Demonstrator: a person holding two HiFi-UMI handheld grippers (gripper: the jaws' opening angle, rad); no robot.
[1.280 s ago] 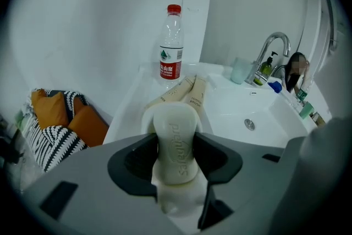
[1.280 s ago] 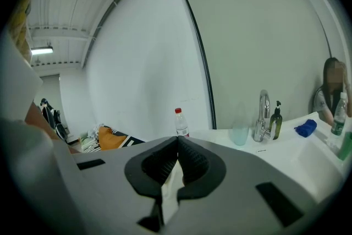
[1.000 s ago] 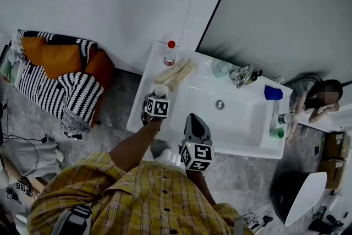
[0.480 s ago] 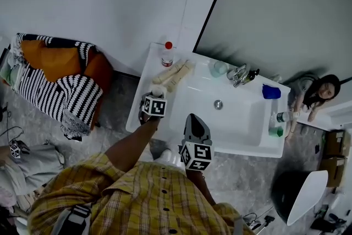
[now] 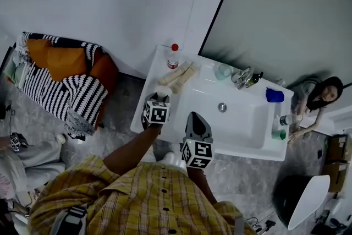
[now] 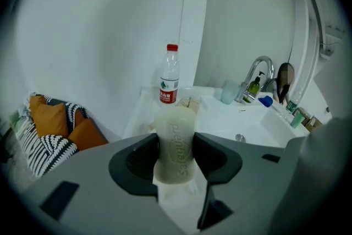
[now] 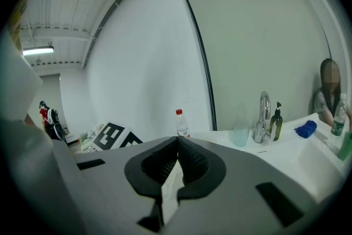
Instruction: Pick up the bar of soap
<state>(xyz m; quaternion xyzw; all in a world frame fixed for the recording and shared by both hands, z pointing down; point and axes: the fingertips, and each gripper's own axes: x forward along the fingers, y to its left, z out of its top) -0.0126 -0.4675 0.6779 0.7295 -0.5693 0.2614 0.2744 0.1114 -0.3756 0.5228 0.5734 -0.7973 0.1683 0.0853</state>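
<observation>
A cream bar of soap [image 6: 176, 143] with a stamped brand stands on end between the jaws of my left gripper [image 6: 176, 158], which is shut on it. In the head view the left gripper [image 5: 158, 106] hovers over the left end of the white washbasin counter [image 5: 144, 118], and the soap [image 5: 161, 94] peeks out just beyond its marker cube. My right gripper [image 7: 175, 165] is shut with nothing between its jaws; in the head view the right gripper [image 5: 196, 125] hangs over the basin's front edge.
A red-capped water bottle [image 5: 174, 55], two rolled beige towels [image 5: 177, 75], a pale cup [image 5: 223, 70], a tap [image 5: 242, 75] with a dark pump bottle, a blue object [image 5: 274, 95] and small bottles [image 5: 281, 125] stand around the sink. Striped and orange cushions [image 5: 66, 77] lie left. A person [image 5: 320, 97] crouches at right.
The left gripper with the soap has lifted slightly and drifted toward the counter's front edge. The view has shifted a little; the right gripper holds its place.
</observation>
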